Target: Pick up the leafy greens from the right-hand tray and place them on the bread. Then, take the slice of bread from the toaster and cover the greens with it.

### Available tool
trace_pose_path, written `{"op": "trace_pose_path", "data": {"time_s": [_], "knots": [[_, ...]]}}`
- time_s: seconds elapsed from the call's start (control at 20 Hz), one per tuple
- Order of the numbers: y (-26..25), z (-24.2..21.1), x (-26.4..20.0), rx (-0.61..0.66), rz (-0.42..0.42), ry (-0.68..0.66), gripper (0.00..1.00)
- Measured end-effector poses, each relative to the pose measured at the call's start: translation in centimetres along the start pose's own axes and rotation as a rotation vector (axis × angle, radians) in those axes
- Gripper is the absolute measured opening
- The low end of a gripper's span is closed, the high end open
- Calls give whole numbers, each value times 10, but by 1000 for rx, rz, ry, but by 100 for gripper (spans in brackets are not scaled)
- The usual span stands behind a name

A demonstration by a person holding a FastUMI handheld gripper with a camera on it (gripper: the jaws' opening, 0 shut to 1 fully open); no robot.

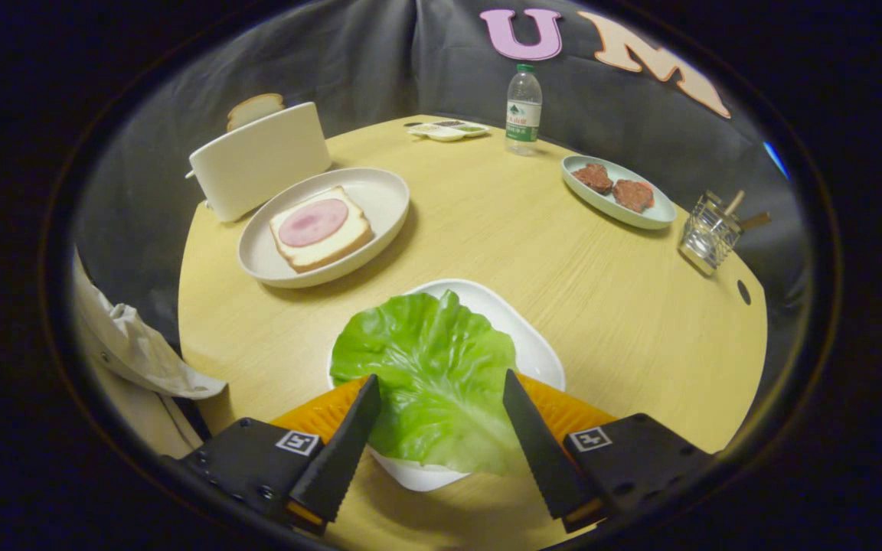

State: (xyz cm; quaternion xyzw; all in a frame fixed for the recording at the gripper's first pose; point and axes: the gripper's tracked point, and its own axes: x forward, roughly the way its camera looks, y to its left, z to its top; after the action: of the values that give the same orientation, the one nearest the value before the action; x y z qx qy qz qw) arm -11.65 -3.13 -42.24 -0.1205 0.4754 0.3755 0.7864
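Spread gripper fingers [441, 390] straddle the lettuce leaf [429, 375] on its white tray [540, 352] at the table's [602, 306] near edge, grasping nothing yet; closing comes next.

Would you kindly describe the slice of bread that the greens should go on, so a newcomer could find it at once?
Start at the white toaster at the far side of the round wooden table; the wide white plate right beside it holds the bread. The open claw hovers over the lettuce leaf, short of it. It lies flat with a pink round of ham on top, unlike the bare slice standing in the toaster.
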Motion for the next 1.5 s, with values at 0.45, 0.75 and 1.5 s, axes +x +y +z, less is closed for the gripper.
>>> {"op": "trace_pose_path", "data": {"time_s": [0.45,0.75,1.5], "knots": [[3,1,3,11,-47,22,28],[8,4,-6,-9,-53,53,4],[52,79,-44,-17,-109,-34,4]]}}
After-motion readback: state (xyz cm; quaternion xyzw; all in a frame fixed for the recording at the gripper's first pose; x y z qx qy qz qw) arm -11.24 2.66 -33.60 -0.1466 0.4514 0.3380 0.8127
